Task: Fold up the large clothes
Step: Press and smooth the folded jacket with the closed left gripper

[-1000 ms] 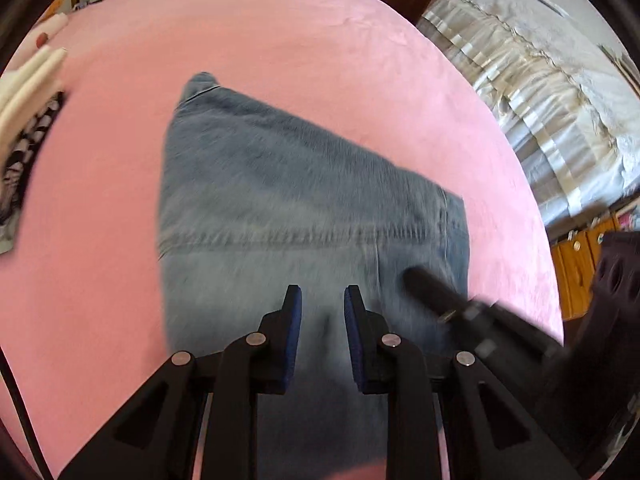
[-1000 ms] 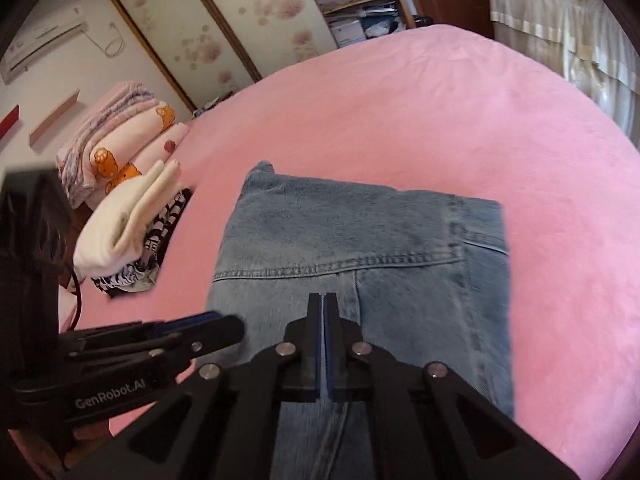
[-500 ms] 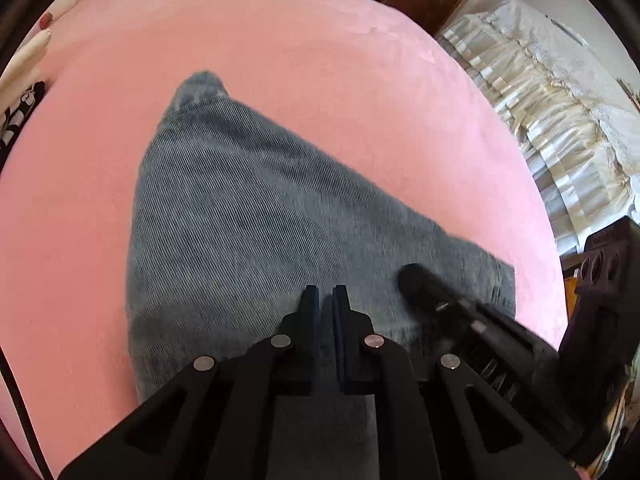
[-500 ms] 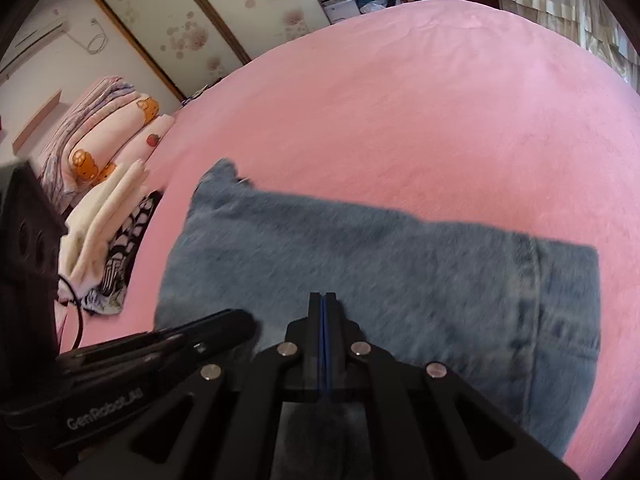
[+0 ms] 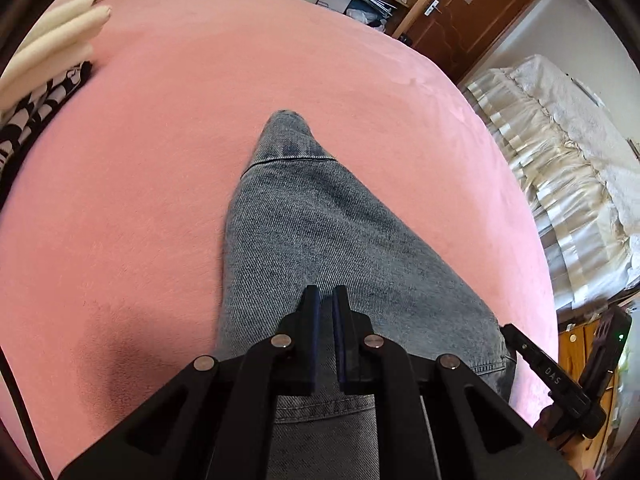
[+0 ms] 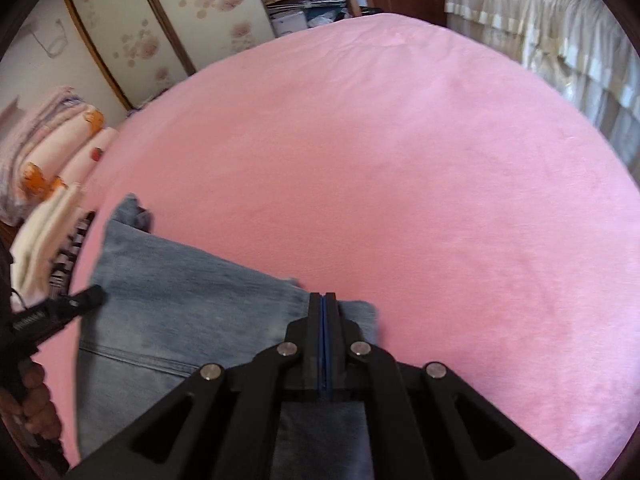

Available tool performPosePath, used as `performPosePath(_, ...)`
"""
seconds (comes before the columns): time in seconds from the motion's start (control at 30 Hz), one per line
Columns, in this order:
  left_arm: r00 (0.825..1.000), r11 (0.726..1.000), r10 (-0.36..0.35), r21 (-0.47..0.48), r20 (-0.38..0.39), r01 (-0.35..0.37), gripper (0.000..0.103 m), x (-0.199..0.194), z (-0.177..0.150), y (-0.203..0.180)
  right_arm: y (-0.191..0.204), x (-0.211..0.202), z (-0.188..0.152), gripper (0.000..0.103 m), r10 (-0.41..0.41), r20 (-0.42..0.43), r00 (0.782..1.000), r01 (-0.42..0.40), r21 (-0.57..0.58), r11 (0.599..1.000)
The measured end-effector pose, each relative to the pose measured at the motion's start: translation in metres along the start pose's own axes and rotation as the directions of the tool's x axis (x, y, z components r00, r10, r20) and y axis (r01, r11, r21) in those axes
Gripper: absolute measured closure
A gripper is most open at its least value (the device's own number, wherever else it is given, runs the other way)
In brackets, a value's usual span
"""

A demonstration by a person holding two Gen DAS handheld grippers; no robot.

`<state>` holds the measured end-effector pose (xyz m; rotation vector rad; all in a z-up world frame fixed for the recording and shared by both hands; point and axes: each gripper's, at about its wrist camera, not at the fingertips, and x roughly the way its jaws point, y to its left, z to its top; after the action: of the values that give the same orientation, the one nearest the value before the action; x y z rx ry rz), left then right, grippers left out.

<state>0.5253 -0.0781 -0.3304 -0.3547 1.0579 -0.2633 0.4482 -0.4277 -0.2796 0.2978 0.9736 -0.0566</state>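
Since a second ago the jeans have shifted from a broad flat panel ahead of both tools to a narrower doubled shape, and the left hand-held gripper has gone from parted jaws to nearly closed ones. Its blue pads now stand a thin slit apart with denim running beneath and between them, seemingly pinched. The right hand-held gripper is fully closed, with the jeans' edge at its tip; whether cloth is caught in it I cannot tell. The jeans lie on the pink bed, stretching forward from the left tool to a hem at the far end, and to the left of the right tool. A stack of folded clothes sits far off to the left. The step looks like carrying a fold across; next, both ends likely need laying down level and squared before letting go.
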Motion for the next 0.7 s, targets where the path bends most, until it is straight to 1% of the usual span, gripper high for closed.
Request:
performPosePath(0.07,0.999,0.999,0.039,0.027,-0.006,-0.039,0.097,0.005,-0.002,-0.005,-0.008,-0.003,-0.002,0.103,0.021,0.0,1.0,-0.021,0.048,0.999)
performPosePath(0.1,0.998,0.997,0.066,0.037,-0.01,-0.065,0.097,0.004,-0.002,-0.009,-0.011,-0.004,-0.004,0.103,0.023,0.0,1.0,-0.023,0.061,0.998)
performPosePath(0.13,0.997,0.996,0.078,0.045,-0.015,-0.077,0.097,0.002,-0.002,-0.015,-0.01,-0.004,-0.004,0.103,0.018,0.0,1.0,-0.018,0.061,0.998)
performPosePath(0.2,0.998,0.997,0.053,0.058,-0.022,-0.052,0.097,-0.004,-0.006,-0.024,-0.003,-0.013,-0.004,0.103,-0.006,0.012,1.0,0.005,0.036,0.999)
performPosePath(0.23,0.999,0.998,0.039,0.056,-0.024,-0.038,0.097,-0.008,-0.009,-0.028,0.003,-0.02,-0.004,0.103,0.012,0.032,0.999,-0.013,0.023,1.0)
performPosePath(0.27,0.999,0.999,0.01,0.05,-0.034,-0.008,0.097,-0.011,-0.014,-0.031,0.014,-0.029,-0.006,0.103,0.083,0.057,0.995,-0.083,0.002,0.997)
performPosePath(0.3,0.999,0.999,-0.013,0.044,-0.051,0.016,0.097,-0.012,-0.021,-0.034,0.021,-0.035,-0.009,0.103,0.133,0.064,0.989,-0.133,-0.012,0.991)
performPosePath(0.33,0.998,0.999,-0.017,0.043,-0.067,0.02,0.097,-0.012,-0.028,-0.037,0.029,-0.039,-0.013,0.103,0.174,0.056,0.983,-0.172,-0.025,0.985)
performPosePath(0.37,0.997,0.999,-0.008,0.046,-0.078,0.012,0.097,-0.013,-0.036,-0.039,0.042,-0.04,-0.021,0.103,0.225,0.023,0.974,-0.224,-0.046,0.973)
performPosePath(0.4,0.997,0.999,-0.003,0.05,-0.079,0.007,0.097,-0.014,-0.043,-0.041,0.05,-0.039,-0.026,0.103,0.241,-0.002,0.97,-0.241,-0.06,0.969)
performPosePath(0.47,0.996,0.999,-0.006,0.039,-0.086,0.009,0.097,-0.018,-0.056,-0.04,0.07,-0.03,-0.045,0.103,0.236,-0.078,0.969,-0.243,-0.104,0.964)
performPosePath(0.57,0.997,0.999,0.016,0.042,-0.078,-0.012,0.097,-0.028,-0.072,-0.037,0.079,-0.016,-0.067,0.103,0.171,-0.147,0.974,-0.19,-0.12,0.974)
performPosePath(0.63,0.997,0.998,0.026,0.052,-0.075,-0.022,0.097,-0.036,-0.077,-0.033,0.068,-0.017,-0.076,0.103,0.149,-0.122,0.981,-0.16,-0.088,0.983)
performPosePath(0.7,0.997,0.999,0.022,0.036,-0.072,-0.02,0.097,-0.047,-0.081,-0.027,0.054,-0.025,-0.077,0.103,0.114,-0.099,0.989,-0.119,-0.051,0.992)
